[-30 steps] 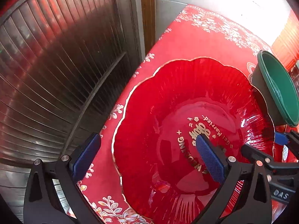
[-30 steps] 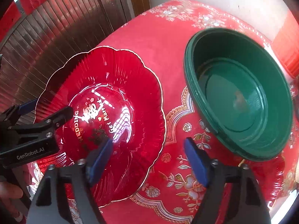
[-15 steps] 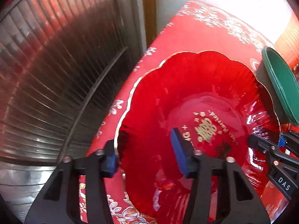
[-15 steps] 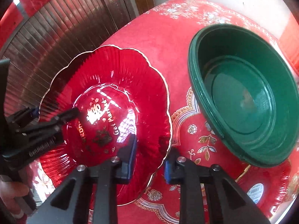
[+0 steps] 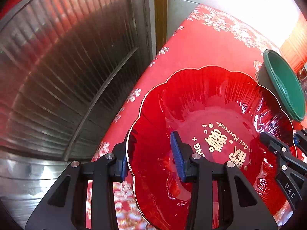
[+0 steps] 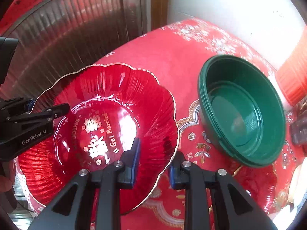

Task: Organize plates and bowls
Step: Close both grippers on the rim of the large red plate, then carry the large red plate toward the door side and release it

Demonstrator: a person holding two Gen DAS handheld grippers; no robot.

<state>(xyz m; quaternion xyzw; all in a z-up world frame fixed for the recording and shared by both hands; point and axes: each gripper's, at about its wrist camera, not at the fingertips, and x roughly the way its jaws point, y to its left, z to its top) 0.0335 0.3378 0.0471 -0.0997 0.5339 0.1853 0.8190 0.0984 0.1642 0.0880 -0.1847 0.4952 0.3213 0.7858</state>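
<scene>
two grippers clamp the red plate by opposite edges

with both sets of jaws having just been closing, the left gripper (image 5: 151,163) now pinches the scalloped, gold-edged, see-through red plastic plate (image 5: 211,130) at its nine o'clock rim, and the right gripper (image 6: 153,164) is clamped on the same plate's rim near four o'clock. the plate looks tilted and partly off the red floral tablecloth (image 6: 172,57), with the stack of dark green round plastic bowls (image 6: 243,111) just beside it at three o'clock. the danger, i'd say: thin glossy plastic flexes, so uneven pulling could pop a rim free, or swing it into those bowls.
</scene>
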